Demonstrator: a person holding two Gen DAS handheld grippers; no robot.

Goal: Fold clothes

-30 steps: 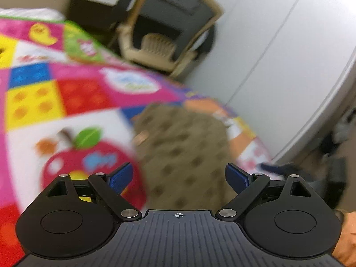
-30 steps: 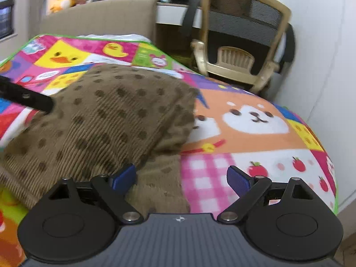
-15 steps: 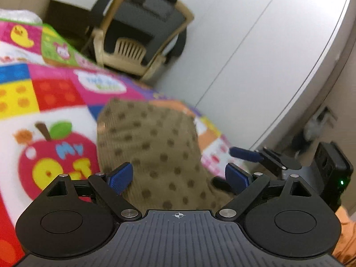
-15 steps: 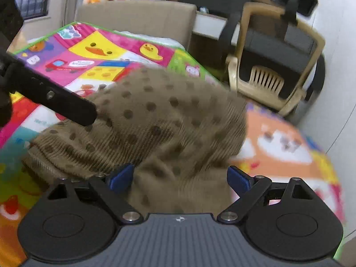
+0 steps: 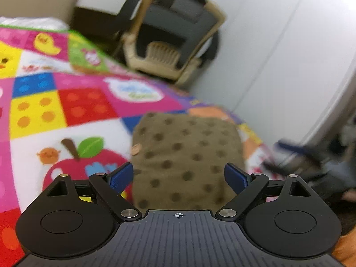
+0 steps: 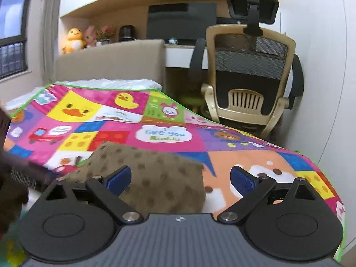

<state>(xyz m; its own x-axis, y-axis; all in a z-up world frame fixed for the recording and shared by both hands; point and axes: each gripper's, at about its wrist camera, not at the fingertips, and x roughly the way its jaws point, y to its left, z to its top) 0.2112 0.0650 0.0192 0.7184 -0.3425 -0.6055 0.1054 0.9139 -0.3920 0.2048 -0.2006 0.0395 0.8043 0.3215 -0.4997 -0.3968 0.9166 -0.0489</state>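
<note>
A brown garment with dark dots lies folded into a compact rectangle on the colourful play mat. It also shows in the right wrist view. My left gripper is open and empty, just above the garment's near edge. My right gripper is open and empty, held above the garment's near side. The right gripper appears blurred at the right edge of the left wrist view.
The mat covers a bed with a beige headboard. An office chair stands beyond the bed's far corner. A white wardrobe wall runs along the right. A dark blurred shape sits at the left edge.
Both grippers have drawn back from the garment, which now lies flat and folded. The right wrist view has risen and pulled away; the left view swung back to the left.
</note>
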